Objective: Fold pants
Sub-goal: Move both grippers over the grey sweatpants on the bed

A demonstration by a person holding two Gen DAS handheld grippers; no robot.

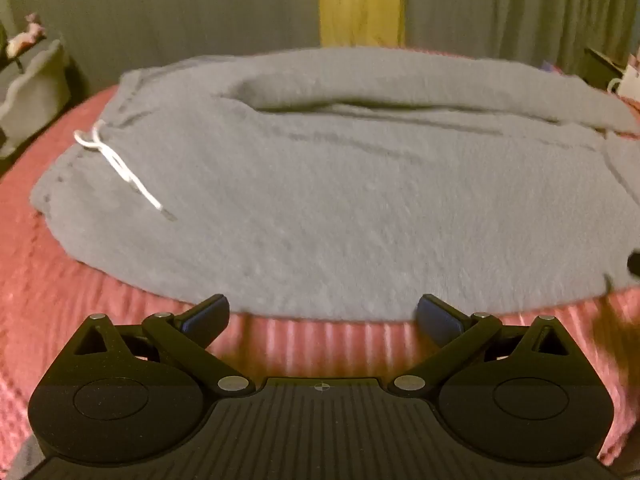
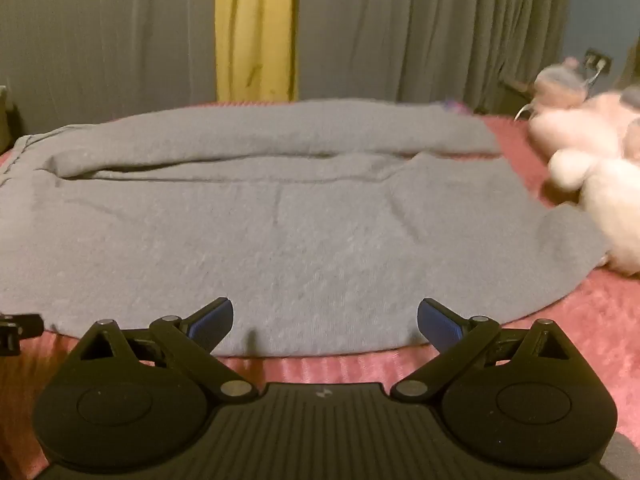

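Note:
Grey sweatpants point(image 1: 320, 208) lie flat across a pink bedspread point(image 1: 60, 300), waistband at the left with a white drawstring point(image 1: 120, 164). The two legs run to the right, the far leg lying alongside the near one. My left gripper point(image 1: 322, 312) is open and empty, hovering at the near edge of the pants by the hip. In the right wrist view the pant legs point(image 2: 300, 232) spread out ahead. My right gripper point(image 2: 325, 320) is open and empty at the near edge of the leg. The left gripper's tip point(image 2: 16, 328) shows at the left edge.
A white and pink plush toy point(image 2: 592, 168) lies on the bedspread point(image 2: 580, 320) at the right, touching the leg ends. Grey curtains point(image 1: 160, 20) with a yellow strip point(image 1: 360, 0) hang behind the bed. A grey bin point(image 1: 32, 88) stands at the far left.

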